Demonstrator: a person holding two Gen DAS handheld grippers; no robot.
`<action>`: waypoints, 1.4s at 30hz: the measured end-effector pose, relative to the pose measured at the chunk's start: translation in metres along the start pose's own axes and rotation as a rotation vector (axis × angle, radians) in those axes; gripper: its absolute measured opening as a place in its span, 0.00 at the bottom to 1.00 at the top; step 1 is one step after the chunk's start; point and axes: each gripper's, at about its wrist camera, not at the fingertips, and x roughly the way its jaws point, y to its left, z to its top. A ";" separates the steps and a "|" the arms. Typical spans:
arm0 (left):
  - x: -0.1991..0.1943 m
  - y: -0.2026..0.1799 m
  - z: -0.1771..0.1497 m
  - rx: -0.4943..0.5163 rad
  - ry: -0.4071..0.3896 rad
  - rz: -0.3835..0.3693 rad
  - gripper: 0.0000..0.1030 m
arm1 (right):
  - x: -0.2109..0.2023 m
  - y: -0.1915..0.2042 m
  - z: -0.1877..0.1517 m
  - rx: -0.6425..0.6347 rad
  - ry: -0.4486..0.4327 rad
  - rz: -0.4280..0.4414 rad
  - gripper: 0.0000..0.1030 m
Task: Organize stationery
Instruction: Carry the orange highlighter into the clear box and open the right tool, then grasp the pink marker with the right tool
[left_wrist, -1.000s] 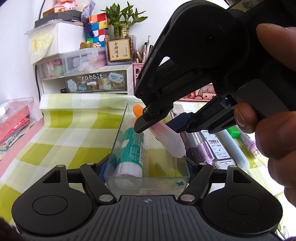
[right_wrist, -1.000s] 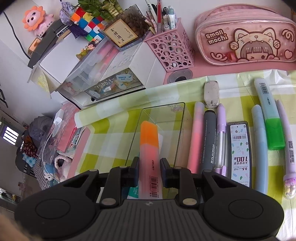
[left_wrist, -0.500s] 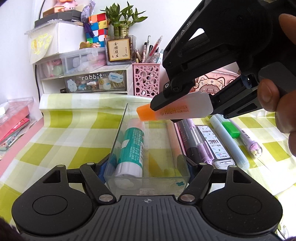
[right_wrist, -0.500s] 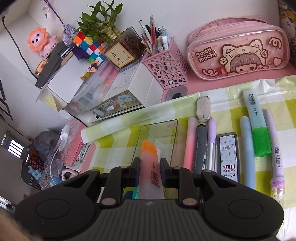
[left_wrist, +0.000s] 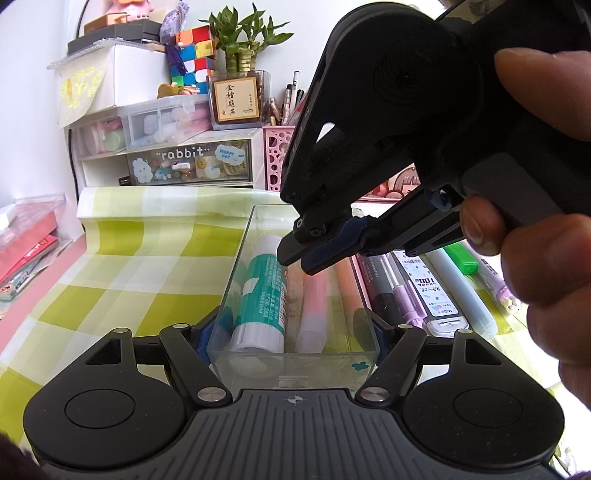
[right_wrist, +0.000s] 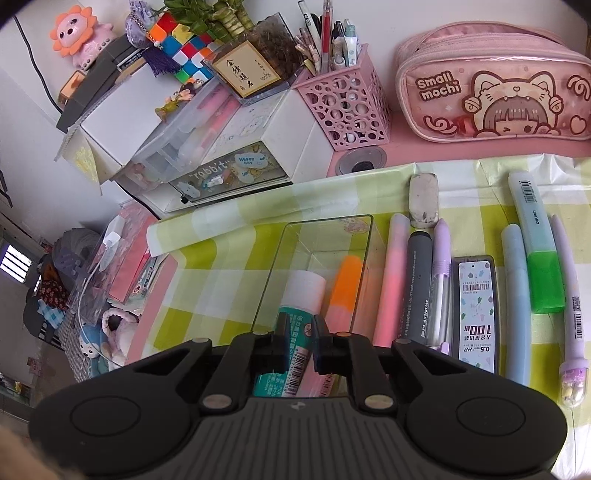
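R tongs (right_wrist: 300, 341) just dropped orange highlighter (right_wrist: 341, 291) into clear box (left_wrist: 291, 356) below, closing empty; L tongs (left_wrist: 291, 332) clamp box—next pen.

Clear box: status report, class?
Left tool clamps clear box. Right tool shut, empty, above it. Orange highlighter inside beside glue stick. Nothing blocking.

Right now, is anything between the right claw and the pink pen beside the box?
Only the clear box's right wall; the pink pen lies outside it, uncovered from above. The right claw has just closed, empty.
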 end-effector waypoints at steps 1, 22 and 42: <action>-0.001 0.000 -0.001 0.000 0.000 -0.001 0.71 | 0.002 0.000 -0.001 -0.005 0.006 -0.004 0.02; 0.001 0.001 0.000 -0.016 -0.007 -0.002 0.71 | -0.039 -0.042 0.009 0.056 -0.121 -0.043 0.03; -0.015 0.002 -0.009 0.002 0.004 0.021 0.71 | 0.011 -0.021 0.009 -0.114 -0.010 -0.208 0.05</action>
